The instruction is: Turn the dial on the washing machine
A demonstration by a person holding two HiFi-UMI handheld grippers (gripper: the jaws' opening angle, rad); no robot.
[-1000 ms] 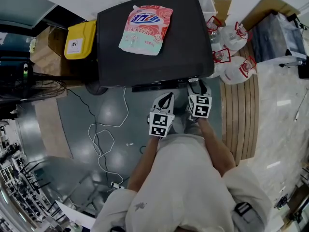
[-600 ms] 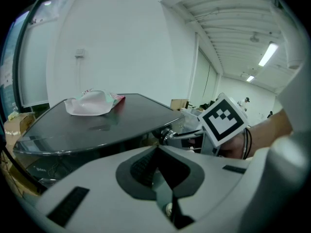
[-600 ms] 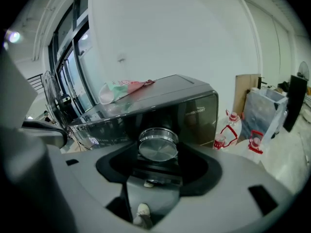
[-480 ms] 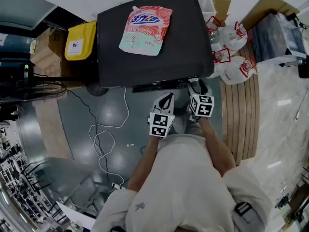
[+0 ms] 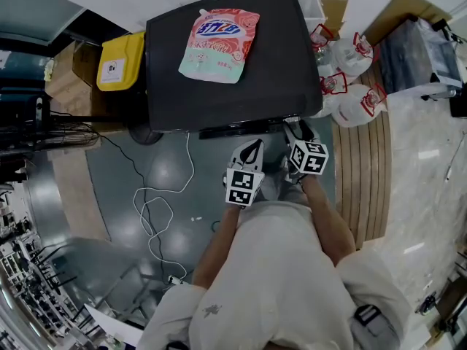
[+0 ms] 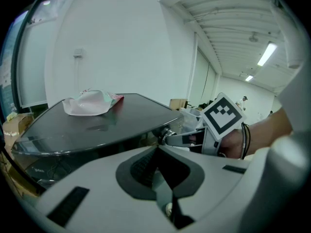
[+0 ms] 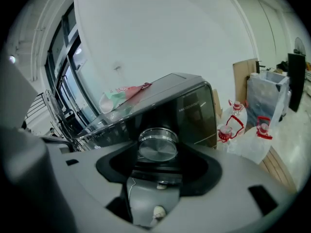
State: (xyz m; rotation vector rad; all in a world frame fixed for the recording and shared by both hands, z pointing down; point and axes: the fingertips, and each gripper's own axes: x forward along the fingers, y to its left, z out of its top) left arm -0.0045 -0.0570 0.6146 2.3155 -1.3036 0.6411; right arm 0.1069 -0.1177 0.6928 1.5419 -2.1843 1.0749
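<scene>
The black washing machine (image 5: 219, 86) stands ahead of me with a pink detergent pouch (image 5: 219, 42) lying on its lid. On its front panel, at the right end, is a round silver dial (image 7: 156, 148). My right gripper (image 5: 294, 127) reaches the panel and is shut on the dial, one jaw on each side of its rim. The left gripper view shows the same dial (image 6: 167, 136) with the right gripper's marker cube (image 6: 222, 116) behind it. My left gripper (image 5: 252, 146) hangs just left of it, short of the panel, its jaws (image 6: 158, 168) shut on nothing.
A yellow bin (image 5: 120, 60) and cardboard boxes (image 5: 69, 79) stand left of the machine. Water jugs with red handles (image 5: 350, 86) crowd its right side on a wooden strip. A white cable (image 5: 157, 203) loops over the grey floor at the left.
The right gripper's marker cube has rolled and shifted slightly right while it stays on the dial. The left gripper has not moved.
</scene>
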